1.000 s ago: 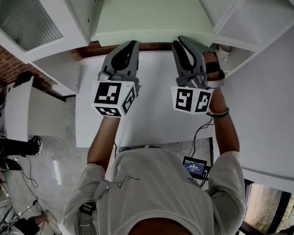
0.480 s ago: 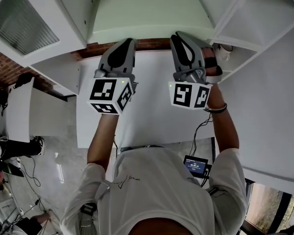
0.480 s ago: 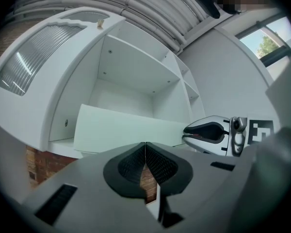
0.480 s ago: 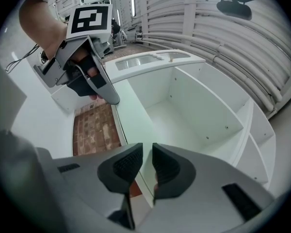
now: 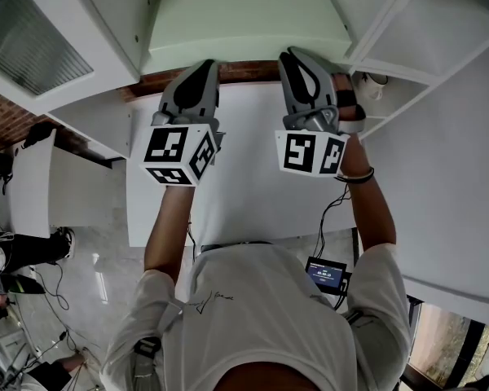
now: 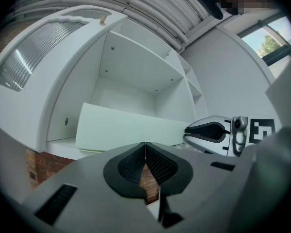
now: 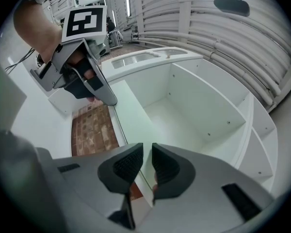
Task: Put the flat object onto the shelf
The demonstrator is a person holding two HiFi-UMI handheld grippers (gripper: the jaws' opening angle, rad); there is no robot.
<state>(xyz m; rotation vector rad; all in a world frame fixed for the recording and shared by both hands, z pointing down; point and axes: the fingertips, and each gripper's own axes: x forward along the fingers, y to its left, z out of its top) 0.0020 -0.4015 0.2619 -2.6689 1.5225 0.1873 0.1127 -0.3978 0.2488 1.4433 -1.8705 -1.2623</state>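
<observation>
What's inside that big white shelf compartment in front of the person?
Only a pale green board shows inside the shelf compartment, its near edge at the opening. The white back and side walls show above it. The compartment floor under the board is covered, so nothing there can be seen.

We see the pale green flat panel [image 5: 244, 19] partly inside the white shelf [image 5: 114, 10], seemingly tilted, its near edge overhanging.
</observation>
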